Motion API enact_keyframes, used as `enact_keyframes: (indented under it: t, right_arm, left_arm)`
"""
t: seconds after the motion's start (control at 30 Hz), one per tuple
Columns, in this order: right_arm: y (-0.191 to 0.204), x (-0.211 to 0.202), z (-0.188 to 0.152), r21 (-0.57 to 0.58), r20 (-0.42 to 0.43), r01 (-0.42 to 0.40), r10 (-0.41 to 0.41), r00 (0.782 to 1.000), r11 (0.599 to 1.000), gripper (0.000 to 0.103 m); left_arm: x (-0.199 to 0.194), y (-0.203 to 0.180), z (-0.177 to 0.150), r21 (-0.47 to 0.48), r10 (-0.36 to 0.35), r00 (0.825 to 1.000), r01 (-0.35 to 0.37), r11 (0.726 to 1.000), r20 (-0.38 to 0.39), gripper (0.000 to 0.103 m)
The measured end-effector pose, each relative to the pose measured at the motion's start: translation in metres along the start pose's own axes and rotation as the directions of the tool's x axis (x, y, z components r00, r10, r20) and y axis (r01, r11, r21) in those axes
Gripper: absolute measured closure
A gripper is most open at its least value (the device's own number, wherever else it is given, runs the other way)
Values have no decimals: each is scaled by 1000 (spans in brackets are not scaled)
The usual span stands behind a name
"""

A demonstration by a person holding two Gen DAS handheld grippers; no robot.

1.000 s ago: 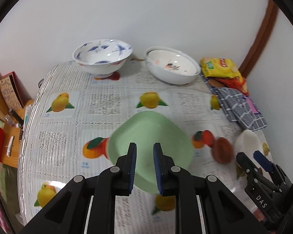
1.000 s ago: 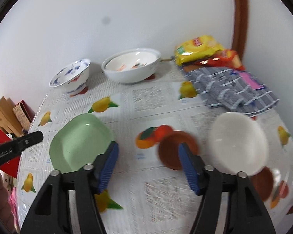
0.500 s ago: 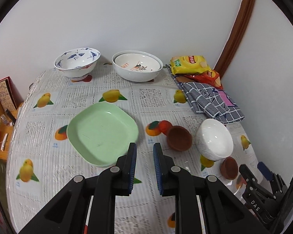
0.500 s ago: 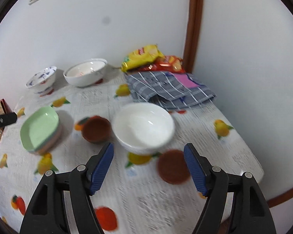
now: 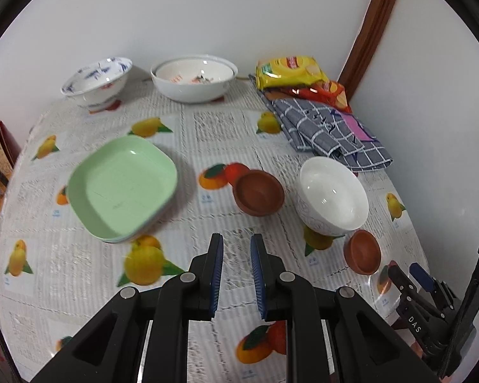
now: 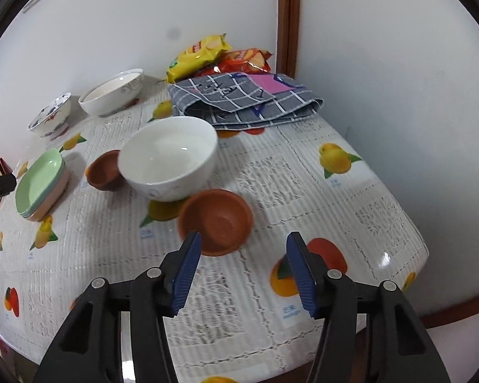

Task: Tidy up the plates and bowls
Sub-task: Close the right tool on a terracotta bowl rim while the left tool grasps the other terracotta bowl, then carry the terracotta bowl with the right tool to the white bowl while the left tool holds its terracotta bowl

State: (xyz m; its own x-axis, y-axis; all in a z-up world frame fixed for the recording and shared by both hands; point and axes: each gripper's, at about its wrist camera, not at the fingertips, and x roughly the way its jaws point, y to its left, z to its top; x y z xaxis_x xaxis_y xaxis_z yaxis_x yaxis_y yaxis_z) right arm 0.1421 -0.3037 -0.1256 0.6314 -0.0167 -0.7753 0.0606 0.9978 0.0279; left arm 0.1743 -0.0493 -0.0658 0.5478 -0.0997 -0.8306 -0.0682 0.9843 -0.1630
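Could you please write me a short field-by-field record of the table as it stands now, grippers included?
surface: table with fruit-print cloth
plates: green plate topping a small stack, left side
bowls at wall: blue-patterned bowl; white bowl with red print
bowls mid-table: plain white bowl; brown bowl; second brown bowl, nearest the right gripper
clutter: snack bags; checked cloth
left gripper: narrow gap, jaws just opening, nothing held
right gripper: open, jaws just closing, nothing between them
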Motion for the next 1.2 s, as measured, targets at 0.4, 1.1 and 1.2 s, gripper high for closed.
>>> enact_keyframes:
  t: [0.4, 1.1, 1.2]
  right_arm:
    - [-19, 54, 7, 62, -75, -67, 72, 995, 996, 47]
    - [-9, 84, 10, 54, -64, -146, 150, 987, 988, 85]
    - [-9, 83, 11, 57, -59, -131, 135, 989, 990, 88]
  left_arm:
    - [64, -5, 11, -83, 12, 999, -16, 996, -51, 67]
    - [152, -4, 34, -110, -17, 992, 4, 994, -122, 83]
    - [154, -4, 36, -103, -16, 993, 4, 995, -114, 87]
